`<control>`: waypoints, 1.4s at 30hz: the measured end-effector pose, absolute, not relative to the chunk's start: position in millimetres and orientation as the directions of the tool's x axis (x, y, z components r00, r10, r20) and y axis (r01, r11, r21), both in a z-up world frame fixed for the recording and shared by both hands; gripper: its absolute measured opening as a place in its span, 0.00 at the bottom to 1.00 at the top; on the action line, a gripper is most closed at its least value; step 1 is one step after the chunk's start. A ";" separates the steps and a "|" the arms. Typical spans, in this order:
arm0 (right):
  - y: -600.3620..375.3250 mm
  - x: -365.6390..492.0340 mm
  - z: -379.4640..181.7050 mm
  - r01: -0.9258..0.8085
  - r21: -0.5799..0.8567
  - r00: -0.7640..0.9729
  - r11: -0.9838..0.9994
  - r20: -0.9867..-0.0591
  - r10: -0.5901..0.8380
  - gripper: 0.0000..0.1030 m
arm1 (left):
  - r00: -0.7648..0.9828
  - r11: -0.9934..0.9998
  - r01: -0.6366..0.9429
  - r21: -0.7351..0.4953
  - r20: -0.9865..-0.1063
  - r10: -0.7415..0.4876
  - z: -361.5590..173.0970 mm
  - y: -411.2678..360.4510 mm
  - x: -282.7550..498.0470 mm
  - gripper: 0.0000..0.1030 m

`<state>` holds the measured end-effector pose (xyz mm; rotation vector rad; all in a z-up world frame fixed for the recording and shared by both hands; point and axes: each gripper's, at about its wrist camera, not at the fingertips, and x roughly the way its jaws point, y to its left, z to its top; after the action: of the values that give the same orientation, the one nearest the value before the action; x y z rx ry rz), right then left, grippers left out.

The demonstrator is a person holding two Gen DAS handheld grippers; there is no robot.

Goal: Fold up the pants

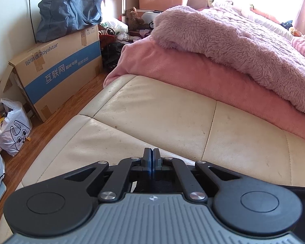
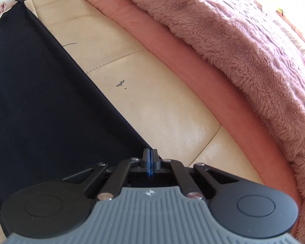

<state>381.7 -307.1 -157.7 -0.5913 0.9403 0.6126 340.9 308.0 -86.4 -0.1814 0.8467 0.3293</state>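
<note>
Right wrist – pants [image 2: 40, 101] (black), stretched diagonally, up-left

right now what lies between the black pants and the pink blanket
In the right wrist view, only bare cream cushion lies between the black pants and the pink blanket, apart from a small dark speck.

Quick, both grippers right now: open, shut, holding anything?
Left gripper: shut; whether it pinches the black pants cannot be told.
Right gripper: shut at the pants' corner; grip cannot be told.
</note>
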 end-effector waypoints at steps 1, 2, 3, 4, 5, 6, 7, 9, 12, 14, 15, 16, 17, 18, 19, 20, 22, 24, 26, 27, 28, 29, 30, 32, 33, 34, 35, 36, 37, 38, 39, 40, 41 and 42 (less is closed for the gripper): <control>-308.1 379.8 -154.5 -0.698 -0.200 0.462 0.688 -0.859 0.219 0.00 | 0.618 0.935 -0.354 -0.027 -0.757 0.213 -85.9 307.8 341.1 0.00; -309.6 379.2 -151.1 -0.691 -0.201 0.472 0.695 -0.853 0.222 0.00 | 0.619 0.936 -0.352 -0.027 -0.756 0.211 -85.4 307.5 341.4 0.00; -311.4 377.4 -147.4 -0.684 -0.199 0.478 0.702 -0.849 0.226 0.00 | 0.620 0.937 -0.349 -0.027 -0.756 0.210 -85.1 307.4 342.1 0.00; -312.6 376.7 -144.5 -0.676 -0.201 0.486 0.709 -0.844 0.224 0.00 | 0.622 0.938 -0.346 -0.026 -0.755 0.208 -85.1 307.1 343.0 0.00; -313.9 375.8 -141.9 -0.668 -0.201 0.493 0.716 -0.841 0.224 0.00 | 0.622 0.938 -0.345 -0.026 -0.755 0.208 -85.2 306.9 344.1 0.00; -315.0 375.6 -140.4 -0.662 -0.199 0.494 0.723 -0.840 0.222 0.00 | 0.625 0.939 -0.343 -0.027 -0.753 0.207 -85.5 306.7 344.4 0.00; -315.8 374.2 -139.4 -0.654 -0.203 0.501 0.729 -0.838 0.217 0.00 | 0.628 0.940 -0.341 -0.028 -0.751 0.205 -85.8 306.2 345.9 0.00; -316.9 373.9 -138.5 -0.632 -0.212 0.520 0.745 -0.830 0.205 0.00 | 0.629 0.940 -0.341 -0.017 -0.747 0.215 -86.2 304.6 348.7 0.00; -320.2 375.8 -136.5 -0.602 -0.196 0.533 0.774 -0.820 0.207 0.00 | 0.643 0.938 -0.345 -0.030 -0.736 0.213 -85.4 305.2 348.4 0.00; -321.9 375.2 -136.6 -0.582 -0.186 0.539 0.791 -0.817 0.205 0.00 | 0.641 0.936 -0.351 -0.017 -0.734 0.226 -87.1 306.0 348.9 0.00; -321.8 375.7 -139.1 -0.572 -0.190 0.543 0.798 -0.817 0.194 0.00 | 0.638 0.937 -0.349 -0.021 -0.737 0.221 -89.0 307.0 349.9 0.00; -321.1 374.7 -141.4 -0.564 -0.197 0.545 0.802 -0.818 0.183 0.00 | 0.637 0.936 -0.351 -0.023 -0.739 0.220 -90.6 307.4 351.0 0.00; -319.8 375.2 -144.2 -0.553 -0.206 0.552 0.808 -0.816 0.170 0.00 | 0.639 0.934 -0.355 -0.028 -0.737 0.221 -91.7 307.0 352.2 0.00; -318.5 376.0 -146.1 -0.539 -0.209 0.559 0.816 -0.813 0.162 0.00 | 0.647 0.932 -0.362 -0.031 -0.728 0.226 -91.4 306.6 352.9 0.00; -317.4 377.8 -147.7 -0.523 -0.209 0.569 0.826 -0.808 0.156 0.00 | 0.653 0.930 -0.366 -0.032 -0.720 0.233 -91.4 305.8 354.1 0.00; -317.0 380.0 -149.4 -0.507 -0.202 0.572 0.838 -0.807 0.151 0.00 | 0.648 0.930 -0.367 -0.026 -0.724 0.236 -93.3 304.8 357.1 0.00; -315.3 382.6 -154.5 -0.497 -0.194 0.563 0.846 -0.814 0.144 0.00 | 0.618 0.931 -0.366 -0.004 -0.749 0.239 -101.8 302.9 365.5 0.00; -312.9 383.8 -159.3 -0.484 -0.195 0.560 0.853 -0.818 0.131 0.00 | 0.596 0.923 -0.385 -0.008 -0.766 0.242 -109.1 304.1 370.0 0.04; -312.4 384.3 -160.1 -0.444 -0.210 0.580 0.871 -0.809 0.100 0.00 | 0.585 0.903 -0.429 -0.024 -0.769 0.258 -110.2 307.5 367.4 0.13; -313.7 382.8 -157.8 -0.425 -0.209 0.594 0.881 -0.798 0.097 0.07 | 0.597 0.894 -0.446 -0.040 -0.758 0.264 -107.6 308.8 363.4 0.24; -315.4 382.3 -154.9 -0.408 -0.198 0.601 0.891 -0.793 0.099 0.16 | 0.618 0.890 -0.451 -0.068 -0.743 0.256 -103.1 310.7 357.7 0.31; -317.2 378.8 -150.7 -0.391 -0.185 0.611 0.902 -0.785 0.104 0.33 | 0.634 0.886 -0.455 -0.092 -0.732 0.249 -98.0 312.6 352.1 0.43; -318.3 374.7 -146.1 -0.379 -0.168 0.618 0.910 -0.778 0.114 0.35 | 0.647 0.879 -0.462 -0.114 -0.721 0.247 -92.5 314.9 344.8 0.48; -317.7 367.6 -138.9 -0.352 -0.140 0.618 0.925 -0.778 0.117 0.35 | 0.663 0.865 -0.474 -0.166 -0.714 0.226 -84.2 321.5 330.0 0.48; -317.2 362.1 -135.5 -0.332 -0.119 0.617 0.936 -0.778 0.120 0.35 | 0.662 0.846 -0.490 -0.209 -0.721 0.205 -81.4 327.2 322.4 0.51; -316.7 356.6 -132.6 -0.314 -0.089 0.614 0.945 -0.779 0.130 0.35 | 0.660 0.819 -0.512 -0.258 -0.728 0.183 -80.8 332.1 313.7 0.53; -315.9 350.2 -129.9 -0.296 -0.055 0.608 0.954 -0.781 0.144 0.35 | 0.664 0.785 -0.534 -0.313 -0.731 0.160 -81.4 336.4 304.1 0.55; -314.6 342.9 -127.9 -0.278 -0.021 0.605 0.960 -0.781 0.158 0.35 | 0.673 0.746 -0.554 -0.371 -0.727 0.139 -83.5 340.6 292.3 0.57; -311.9 335.4 -127.4 -0.263 0.009 0.600 0.965 -0.781 0.172 0.35 | 0.678 0.706 -0.572 -0.417 -0.725 0.121 -86.7 343.7 282.3 0.59; -308.8 327.5 -127.3 -0.248 0.041 0.594 0.968 -0.783 0.185 0.35 | 0.682 0.661 -0.590 -0.464 -0.725 0.100 -91.2 346.9 272.5 0.60; -306.0 320.2 -127.5 -0.231 0.072 0.588 0.970 -0.784 0.198 0.35 | 0.687 0.620 -0.602 -0.503 -0.722 0.082 -96.6 348.9 263.6 0.60; -303.0 312.2 -127.8 -0.218 0.099 0.585 0.971 -0.783 0.212 0.35 | 0.691 0.585 -0.612 -0.532 -0.720 0.068 -102.1 349.3 256.5 0.60; -300.1 304.8 -128.4 -0.207 0.129 0.582 0.970 -0.780 0.228 0.35 | 0.693 0.560 -0.617 -0.552 -0.719 0.054 -107.3 348.3 251.1 0.60; -296.6 298.0 -129.5 -0.199 0.152 0.577 0.968 -0.780 0.241 0.35 | 0.694 0.540 -0.620 -0.569 -0.718 0.040 -112.4 346.7 246.6 0.61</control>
<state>298.0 -296.6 -129.5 0.0499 0.9200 0.2573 246.6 346.7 -112.4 -0.9281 0.7130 0.4343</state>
